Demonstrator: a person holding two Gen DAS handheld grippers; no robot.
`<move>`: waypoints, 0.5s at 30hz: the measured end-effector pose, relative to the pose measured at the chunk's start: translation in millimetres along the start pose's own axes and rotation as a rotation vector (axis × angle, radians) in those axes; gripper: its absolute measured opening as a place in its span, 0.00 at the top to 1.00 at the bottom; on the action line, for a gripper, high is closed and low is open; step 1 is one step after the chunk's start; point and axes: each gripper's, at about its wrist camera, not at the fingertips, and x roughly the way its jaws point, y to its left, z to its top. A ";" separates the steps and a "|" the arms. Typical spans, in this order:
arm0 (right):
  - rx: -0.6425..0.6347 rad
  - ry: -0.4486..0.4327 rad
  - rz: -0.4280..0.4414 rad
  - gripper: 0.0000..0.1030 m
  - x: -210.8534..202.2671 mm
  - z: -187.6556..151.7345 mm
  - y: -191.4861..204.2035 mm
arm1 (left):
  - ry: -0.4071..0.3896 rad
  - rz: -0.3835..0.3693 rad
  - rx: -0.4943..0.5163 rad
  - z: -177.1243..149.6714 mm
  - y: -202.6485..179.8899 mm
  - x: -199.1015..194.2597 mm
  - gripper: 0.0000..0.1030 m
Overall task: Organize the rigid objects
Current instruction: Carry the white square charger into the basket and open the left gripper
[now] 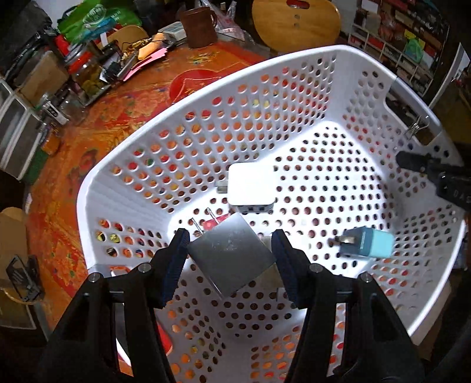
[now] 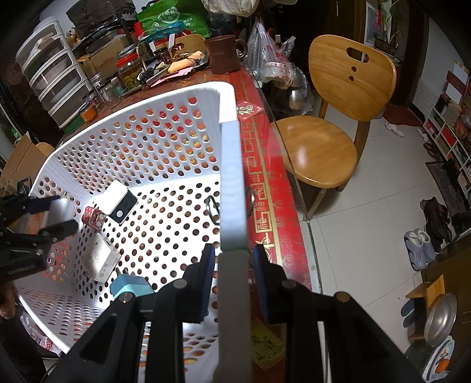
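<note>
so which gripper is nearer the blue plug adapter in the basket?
Cannot tell. The right gripper clamps the white perforated basket's rim just beside the blue plug adapter; the left gripper holds a silver charger above the floor.

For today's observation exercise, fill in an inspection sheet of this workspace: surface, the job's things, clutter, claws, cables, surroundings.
Surface: table under a red-orange patterned cloth.
Job's things: white perforated basket holding a white charger, a blue plug adapter, a red patterned adapter and a white box.
Clutter: brown mug, jars, green bag, drawer unit at the table's far edge.
Claws: left claw holds a grey metal block over the basket; right claw is shut on the basket's grey handle.
Cables: nothing seen.
Surroundings: wooden chair, tiled floor, shoes, shelving.
</note>
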 end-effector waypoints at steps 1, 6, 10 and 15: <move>0.000 0.000 0.000 0.76 -0.2 -0.1 0.0 | 0.005 0.014 0.009 -0.7 -1.6 0.0 0.46; -0.004 0.001 0.000 0.76 -0.4 0.2 -0.5 | 0.015 0.013 0.009 1.1 -4.1 6.6 0.46; -0.003 0.001 -0.001 0.76 -0.3 0.4 -0.5 | 0.013 0.005 0.009 0.6 -2.1 5.4 0.41; -0.001 0.003 -0.004 0.76 -0.7 1.0 -0.9 | -0.045 -0.012 0.019 -0.4 -3.6 -6.8 0.14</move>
